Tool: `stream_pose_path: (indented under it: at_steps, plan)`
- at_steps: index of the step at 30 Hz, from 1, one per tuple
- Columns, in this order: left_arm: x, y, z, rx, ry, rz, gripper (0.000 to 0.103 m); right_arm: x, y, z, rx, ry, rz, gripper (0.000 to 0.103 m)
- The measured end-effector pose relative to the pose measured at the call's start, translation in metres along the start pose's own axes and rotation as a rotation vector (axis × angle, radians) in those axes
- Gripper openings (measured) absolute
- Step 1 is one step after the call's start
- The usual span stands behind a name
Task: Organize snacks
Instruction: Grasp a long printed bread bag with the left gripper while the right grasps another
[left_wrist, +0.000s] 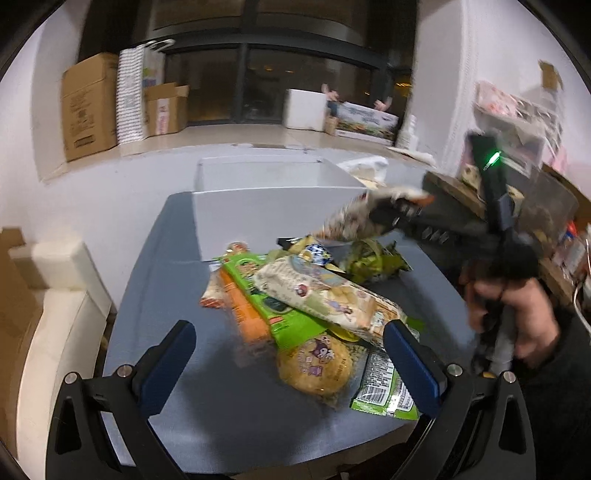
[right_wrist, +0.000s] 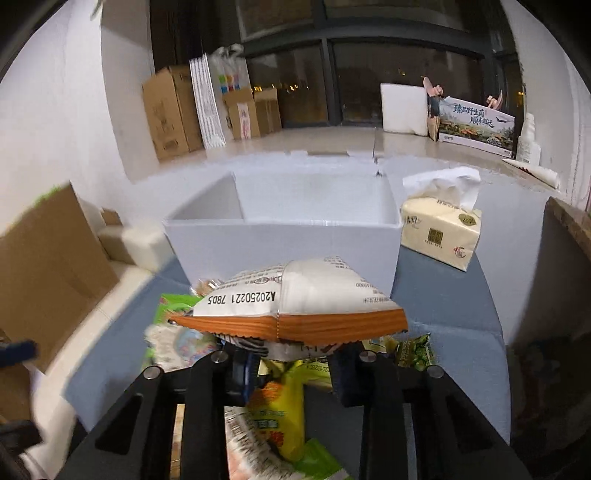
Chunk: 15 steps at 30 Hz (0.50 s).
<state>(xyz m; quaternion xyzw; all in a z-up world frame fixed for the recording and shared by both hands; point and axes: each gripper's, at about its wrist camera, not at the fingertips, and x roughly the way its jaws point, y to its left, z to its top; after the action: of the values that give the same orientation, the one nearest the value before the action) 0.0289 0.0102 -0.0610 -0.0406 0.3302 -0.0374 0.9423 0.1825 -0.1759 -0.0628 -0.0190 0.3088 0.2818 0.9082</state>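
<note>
My right gripper (right_wrist: 291, 350) clamped on 1 white snack bag (right_wrist: 295, 295), lifted above the snack pile (left_wrist: 314, 295), just short of the white bin (right_wrist: 288, 240), my left gripper (left_wrist: 288, 354) spread open around a blurred, probably round, bun pack (left_wrist: 314, 365), grey worktop (left_wrist: 166, 258)
</note>
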Motion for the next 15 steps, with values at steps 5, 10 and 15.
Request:
stream_pose_path:
  at_steps: [5, 10, 15]
  plan:
    - [0.028, -0.010, 0.009, -0.010, 0.081, -0.069, 0.103, -0.055, -0.013, 0.000, 0.041, -0.088, 0.022, 0.033]
    - [0.062, -0.029, 0.024, -0.136, 0.151, -0.034, 0.103, -0.106, -0.029, -0.015, 0.084, -0.161, -0.040, 0.032]
    - [0.109, -0.046, 0.036, -0.211, 0.253, 0.097, 0.103, -0.130, -0.039, -0.028, 0.091, -0.187, -0.083, 0.030]
